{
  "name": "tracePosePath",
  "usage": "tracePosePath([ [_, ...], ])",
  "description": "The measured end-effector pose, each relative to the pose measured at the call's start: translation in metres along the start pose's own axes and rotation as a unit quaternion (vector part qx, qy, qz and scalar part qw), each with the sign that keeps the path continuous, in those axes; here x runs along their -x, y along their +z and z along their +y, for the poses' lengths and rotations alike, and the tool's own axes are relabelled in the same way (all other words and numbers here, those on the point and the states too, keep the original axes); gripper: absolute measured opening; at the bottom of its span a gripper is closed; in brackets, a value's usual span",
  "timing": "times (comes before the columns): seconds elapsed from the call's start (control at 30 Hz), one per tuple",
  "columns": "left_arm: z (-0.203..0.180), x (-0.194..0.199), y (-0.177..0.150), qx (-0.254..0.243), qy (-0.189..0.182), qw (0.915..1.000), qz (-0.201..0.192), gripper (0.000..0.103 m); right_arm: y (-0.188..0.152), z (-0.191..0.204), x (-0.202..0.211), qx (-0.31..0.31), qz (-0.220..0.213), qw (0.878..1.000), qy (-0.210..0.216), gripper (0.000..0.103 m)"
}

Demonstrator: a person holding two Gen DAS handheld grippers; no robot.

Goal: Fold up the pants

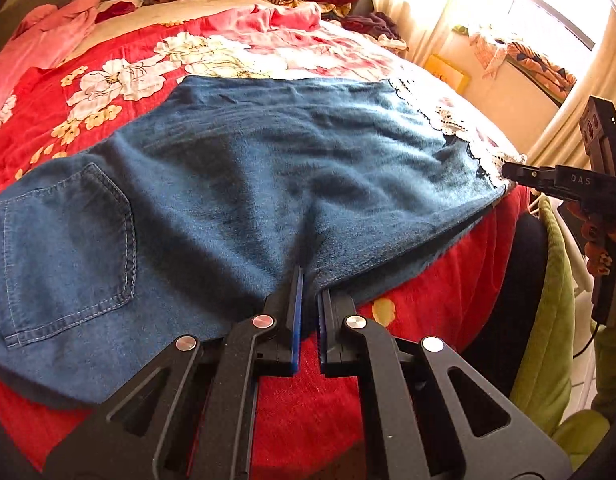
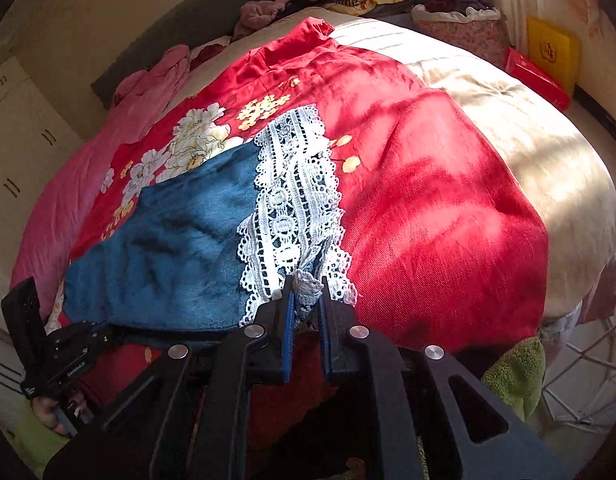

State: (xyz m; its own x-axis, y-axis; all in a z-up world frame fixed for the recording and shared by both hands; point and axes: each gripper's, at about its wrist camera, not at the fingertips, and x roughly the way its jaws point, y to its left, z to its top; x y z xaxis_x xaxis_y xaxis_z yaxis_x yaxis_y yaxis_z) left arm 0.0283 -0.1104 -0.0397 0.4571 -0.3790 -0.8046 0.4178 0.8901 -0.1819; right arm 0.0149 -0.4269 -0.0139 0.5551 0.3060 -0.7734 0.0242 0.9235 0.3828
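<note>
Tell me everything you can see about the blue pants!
The blue pants look like soft denim, laid flat but wrinkly on the red flowery bedspread. A stitched back pocket shows at one end, and white lace trim edges the other. The left tool pinches the near denim edge, and the right tool pinches the lace corner.

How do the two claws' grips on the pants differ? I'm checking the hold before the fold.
The left claw pinches plain blue denim along the near edge of the pants, partway along the leg; the right claw pinches the white lace trim at the leg's hem corner. The left claw sits nearer the back pocket, the right claw at the far end. Both are shut on fabric at the bed's near edge.
</note>
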Motion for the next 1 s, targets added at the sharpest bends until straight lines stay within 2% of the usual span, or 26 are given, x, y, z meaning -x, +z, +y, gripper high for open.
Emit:
tracePosePath([
  [0.07,0.000,-0.001,-0.001,-0.004,0.002,1.0000,0.003,0.001,0.000,0.000,0.002,0.007,-0.001,1.000,-0.019,0.017],
  [0.1,-0.001,0.000,-0.002,-0.005,0.002,1.0000,0.003,0.001,0.000,-0.001,0.006,0.006,-0.007,0.999,-0.032,0.026],
  [0.13,-0.001,0.000,-0.003,-0.005,0.003,1.0000,0.003,0.001,0.000,-0.001,0.013,0.006,-0.020,0.999,-0.046,0.030],
  [0.23,-0.002,0.000,-0.003,-0.005,0.003,1.0000,0.004,0.002,0.002,0.004,0.035,0.029,-0.065,0.995,-0.072,0.030],
  [0.3,-0.002,-0.002,-0.004,-0.006,0.004,1.0000,0.006,0.002,0.002,0.019,0.040,0.061,-0.074,0.994,-0.060,0.030],
  [0.4,-0.003,-0.002,-0.005,-0.008,0.006,0.9999,0.008,0.002,-0.002,0.044,0.025,0.109,-0.056,0.992,-0.039,0.030],
  [0.47,-0.002,-0.001,-0.007,-0.006,0.004,0.9999,0.010,0.002,-0.006,0.051,0.001,0.126,-0.022,0.991,-0.048,0.029],
  [0.53,0.001,0.001,-0.009,-0.003,0.004,0.9999,0.010,0.004,-0.011,0.043,-0.019,0.123,0.007,0.990,-0.075,0.028],
  [0.63,0.008,0.011,-0.014,0.004,0.001,1.0000,0.004,0.011,-0.014,0.023,-0.023,0.083,0.008,0.995,-0.047,0.026],
  [0.67,0.011,0.015,-0.015,0.009,-0.001,1.0000,0.002,0.013,-0.013,0.022,-0.020,0.081,0.006,0.996,-0.042,0.026],
  [0.73,0.019,0.027,-0.016,0.019,0.009,0.9997,-0.007,0.044,-0.011,0.025,-0.011,0.086,-0.002,0.996,-0.036,0.029],
  [0.8,0.030,0.045,-0.014,0.029,0.029,0.9987,-0.029,0.045,-0.010,0.029,-0.002,0.092,-0.014,0.995,-0.029,0.032],
  [0.87,0.047,0.062,-0.013,0.047,0.057,0.9961,-0.049,0.052,-0.008,0.034,0.003,0.096,-0.020,0.995,-0.021,0.037],
  [0.93,0.073,0.082,-0.013,0.081,0.110,0.9881,-0.071,0.073,-0.007,0.039,0.003,0.101,-0.023,0.994,-0.016,0.038],
  [1.0,0.097,0.099,-0.012,0.109,0.168,0.9757,-0.089,0.080,-0.006,0.045,0.001,0.111,-0.021,0.993,-0.013,0.038],
])
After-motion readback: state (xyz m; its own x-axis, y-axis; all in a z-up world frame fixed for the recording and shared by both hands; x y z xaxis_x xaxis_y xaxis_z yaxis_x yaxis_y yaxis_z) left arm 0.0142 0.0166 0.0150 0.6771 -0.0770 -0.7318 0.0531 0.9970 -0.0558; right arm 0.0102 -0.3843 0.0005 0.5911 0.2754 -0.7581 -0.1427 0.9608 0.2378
